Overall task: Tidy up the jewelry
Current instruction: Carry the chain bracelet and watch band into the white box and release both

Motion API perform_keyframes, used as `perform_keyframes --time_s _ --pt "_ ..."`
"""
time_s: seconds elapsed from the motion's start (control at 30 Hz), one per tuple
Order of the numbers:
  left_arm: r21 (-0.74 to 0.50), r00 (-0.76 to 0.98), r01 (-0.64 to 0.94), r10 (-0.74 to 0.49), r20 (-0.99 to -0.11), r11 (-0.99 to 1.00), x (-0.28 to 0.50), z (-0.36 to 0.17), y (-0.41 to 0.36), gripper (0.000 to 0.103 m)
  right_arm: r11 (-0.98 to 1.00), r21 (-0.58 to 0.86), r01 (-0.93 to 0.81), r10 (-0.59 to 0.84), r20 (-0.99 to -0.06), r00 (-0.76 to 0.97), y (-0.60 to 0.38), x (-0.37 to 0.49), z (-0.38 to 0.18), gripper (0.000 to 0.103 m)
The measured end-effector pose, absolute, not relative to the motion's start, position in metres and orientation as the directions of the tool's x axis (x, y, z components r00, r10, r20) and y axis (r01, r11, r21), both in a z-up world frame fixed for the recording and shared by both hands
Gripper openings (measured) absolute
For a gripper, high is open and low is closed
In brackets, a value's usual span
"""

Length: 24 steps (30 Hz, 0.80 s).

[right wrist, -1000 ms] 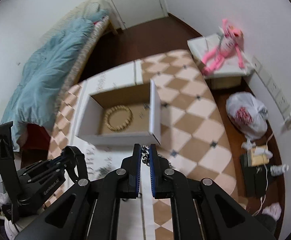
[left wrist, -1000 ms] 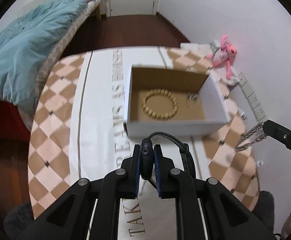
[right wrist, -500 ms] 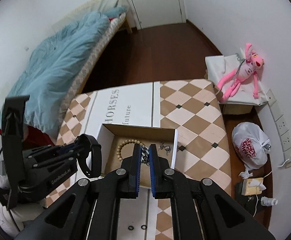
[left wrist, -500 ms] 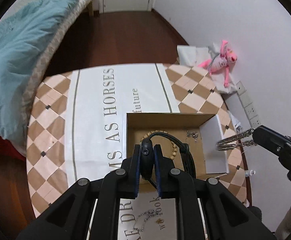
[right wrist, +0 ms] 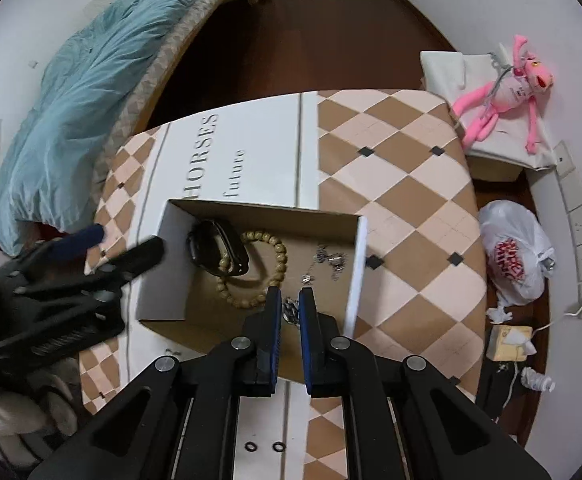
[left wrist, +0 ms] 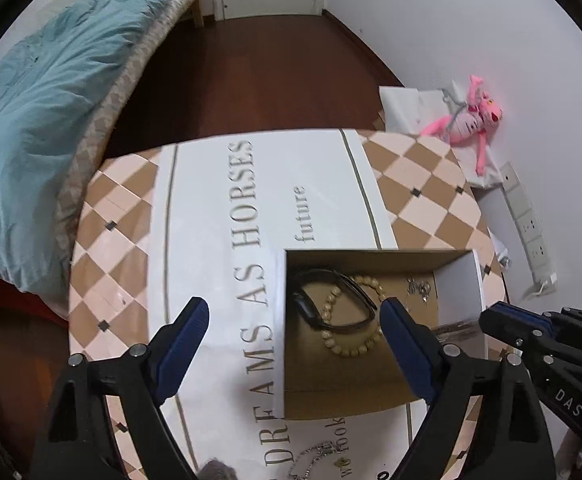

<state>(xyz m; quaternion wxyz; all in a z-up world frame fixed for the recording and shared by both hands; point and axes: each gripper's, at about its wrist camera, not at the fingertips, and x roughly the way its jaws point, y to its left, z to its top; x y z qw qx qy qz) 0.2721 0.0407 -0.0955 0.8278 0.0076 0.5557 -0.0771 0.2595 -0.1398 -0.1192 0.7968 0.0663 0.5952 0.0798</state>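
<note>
An open cardboard box (left wrist: 463, 280) (right wrist: 159, 248) stands on the table. Inside lie a black wristband (left wrist: 331, 300) (right wrist: 215, 248), a wooden bead bracelet (left wrist: 355, 344) (right wrist: 275, 256) and small silver pieces (left wrist: 419, 288) (right wrist: 331, 260). My left gripper (left wrist: 293, 316) is open and empty above the box's left wall. My right gripper (right wrist: 290, 306) is shut on a silver chain (right wrist: 290, 314) over the box's near right part; it also shows at the right in the left wrist view (left wrist: 491, 320).
The table (left wrist: 411, 184) carries a checkered cloth with a white lettered strip. A silver necklace (left wrist: 311, 460) lies near the front edge. Two small black rings (right wrist: 263, 447) lie below my right gripper. A bed (left wrist: 31, 120), a pink plush toy (right wrist: 507, 92) and a plastic bag (right wrist: 515, 252) surround the table.
My left gripper has opened and let the black wristband drop into the box. My right gripper has carried the silver chain over the box.
</note>
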Motion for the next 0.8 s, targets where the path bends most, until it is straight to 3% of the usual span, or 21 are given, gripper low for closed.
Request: perform_keyframes --time_s 0.03,0.1,0.17,0.23,0.33,0.53,0.8 --pt "-0.067 0.377 0.128 -0.111 -0.920 0.990 0.271 -0.093 0.043 0.089 0.980 0.193 -0.046 0.198 -0.939 0.281 -0.141 0.259 -0.118 0.013" --pt "-0.053 0.391 0.114 -0.094 -0.916 0.992 0.270 -0.090 0.047 0.093 0.985 0.169 -0.041 0.173 -0.939 0.296 -0.142 0.257 -0.113 0.031" --pt "-0.031 0.413 0.101 -0.070 -0.908 0.994 0.265 -0.087 0.051 0.095 0.990 0.138 -0.035 0.143 -0.940 0.310 -0.143 0.256 -0.111 0.066" --pt "-0.008 0.437 0.084 -0.044 -0.898 0.996 0.258 -0.086 0.055 0.096 0.995 0.096 -0.028 0.100 -0.944 0.315 -0.142 0.253 -0.112 0.074" --pt "0.006 0.456 0.067 -0.025 -0.890 0.998 0.247 -0.089 0.060 0.097 1.000 0.006 -0.008 0.008 -0.948 0.319 -0.140 0.244 -0.120 0.095" --pt "0.045 0.449 0.055 0.015 -0.894 0.997 0.228 -0.106 0.061 0.097 0.997 -0.066 0.028 -0.071 -0.949 0.308 -0.137 0.226 -0.141 0.096" --pt "0.058 0.466 0.052 0.027 -0.884 0.997 0.212 -0.105 0.060 0.097 0.996 -0.057 0.065 -0.075 -0.945 0.319 -0.137 0.214 -0.144 0.096"
